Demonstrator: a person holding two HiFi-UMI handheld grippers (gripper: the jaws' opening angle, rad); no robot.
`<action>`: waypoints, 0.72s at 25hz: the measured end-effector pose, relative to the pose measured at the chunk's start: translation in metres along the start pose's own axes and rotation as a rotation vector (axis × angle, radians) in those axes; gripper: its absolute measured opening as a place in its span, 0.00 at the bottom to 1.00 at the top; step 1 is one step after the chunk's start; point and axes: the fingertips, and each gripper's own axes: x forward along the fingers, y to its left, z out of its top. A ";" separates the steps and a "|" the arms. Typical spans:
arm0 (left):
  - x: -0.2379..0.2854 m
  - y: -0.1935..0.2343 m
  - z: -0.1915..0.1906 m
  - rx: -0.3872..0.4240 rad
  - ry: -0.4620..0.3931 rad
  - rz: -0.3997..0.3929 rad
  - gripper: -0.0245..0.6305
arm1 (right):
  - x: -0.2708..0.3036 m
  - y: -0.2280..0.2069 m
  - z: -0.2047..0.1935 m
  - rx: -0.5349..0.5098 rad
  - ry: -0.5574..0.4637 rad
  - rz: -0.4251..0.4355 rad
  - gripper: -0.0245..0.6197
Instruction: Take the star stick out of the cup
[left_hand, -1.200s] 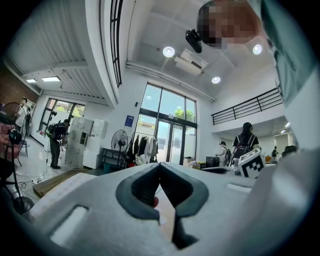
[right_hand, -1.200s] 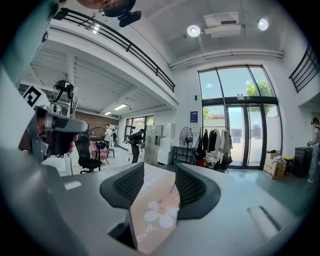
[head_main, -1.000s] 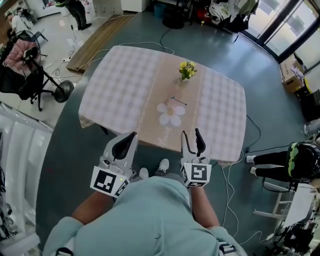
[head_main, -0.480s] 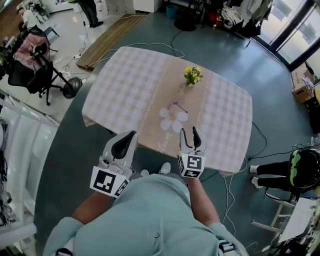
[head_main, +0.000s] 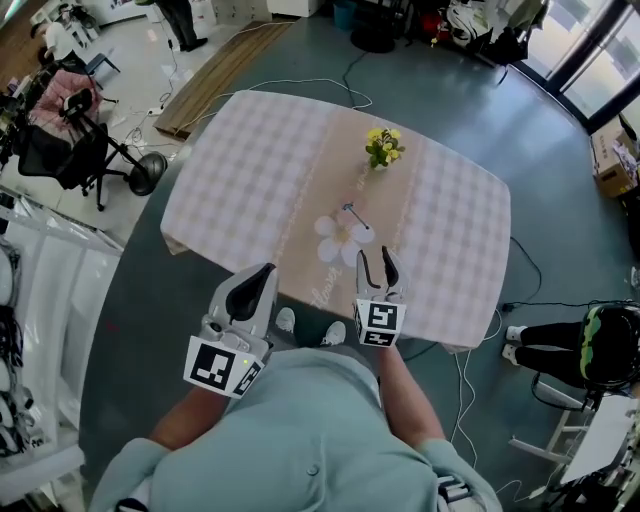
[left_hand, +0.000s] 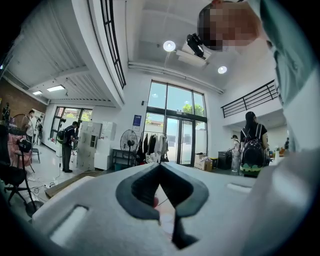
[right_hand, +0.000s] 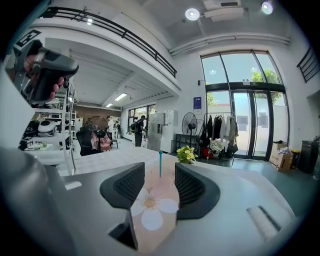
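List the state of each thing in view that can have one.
left gripper, shut, empty
right gripper, open, empty
star stick, standing upright on the table runner, untouched; its cup too small to make out
yellow flowers, upright on the table

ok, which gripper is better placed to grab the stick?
Right, likely. The right gripper is open, with the stick straight ahead of its jaw gap. The left gripper is shut and sits farther off to the stick's side.
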 end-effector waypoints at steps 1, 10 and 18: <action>0.003 0.004 0.000 -0.001 -0.001 -0.009 0.04 | 0.003 0.000 -0.002 0.000 0.006 -0.008 0.30; 0.023 0.042 0.016 0.025 -0.014 -0.095 0.04 | 0.026 0.010 -0.010 0.011 0.044 -0.084 0.30; 0.016 0.063 0.018 0.025 -0.009 -0.095 0.04 | 0.053 0.005 -0.018 0.065 0.052 -0.116 0.30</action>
